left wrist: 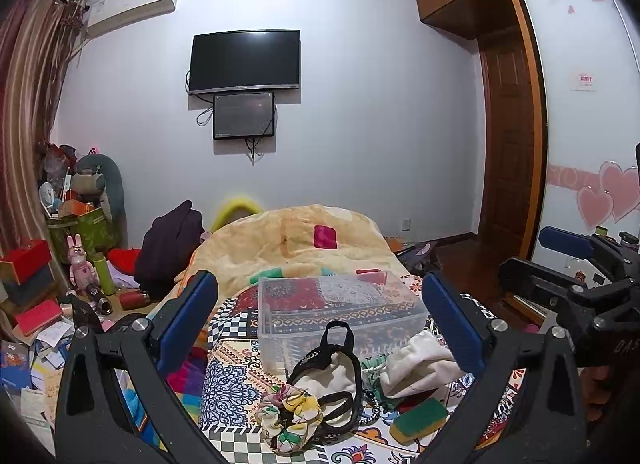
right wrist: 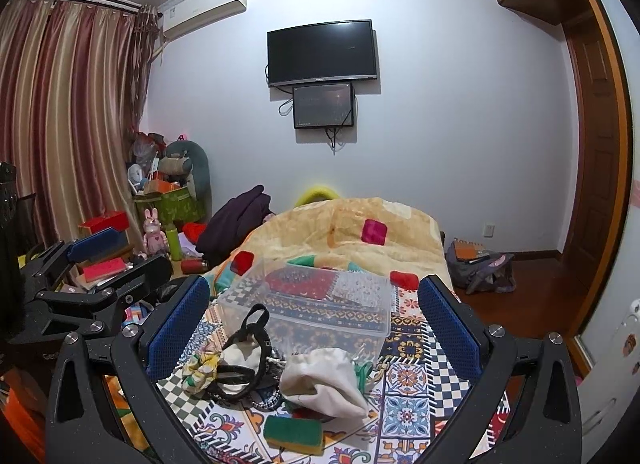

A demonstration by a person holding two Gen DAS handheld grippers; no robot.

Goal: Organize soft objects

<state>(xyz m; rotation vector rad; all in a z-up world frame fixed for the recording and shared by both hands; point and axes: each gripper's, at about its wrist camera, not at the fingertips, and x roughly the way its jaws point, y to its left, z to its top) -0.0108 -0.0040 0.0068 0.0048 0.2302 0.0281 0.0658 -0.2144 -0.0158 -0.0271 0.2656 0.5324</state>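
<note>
On the patterned bed cover lie a floral scrunchie (left wrist: 289, 416) (right wrist: 200, 370), a cream pouch with black straps (left wrist: 332, 376) (right wrist: 240, 360), a white drawstring bag (left wrist: 420, 364) (right wrist: 324, 382) and a green-and-yellow sponge (left wrist: 418, 420) (right wrist: 294, 434). A clear plastic box (left wrist: 340, 312) (right wrist: 312, 304) stands just behind them and looks empty. My left gripper (left wrist: 320, 328) is open and empty above the pile. My right gripper (right wrist: 312, 328) is open and empty above the same pile. Each gripper shows at the edge of the other's view.
A beige blanket (left wrist: 304, 236) is heaped at the far end of the bed. A dark garment (left wrist: 172, 248) lies left of it. Boxes, papers and toys (left wrist: 80, 264) crowd the floor on the left. A wardrobe (left wrist: 580, 144) and wooden floor are on the right.
</note>
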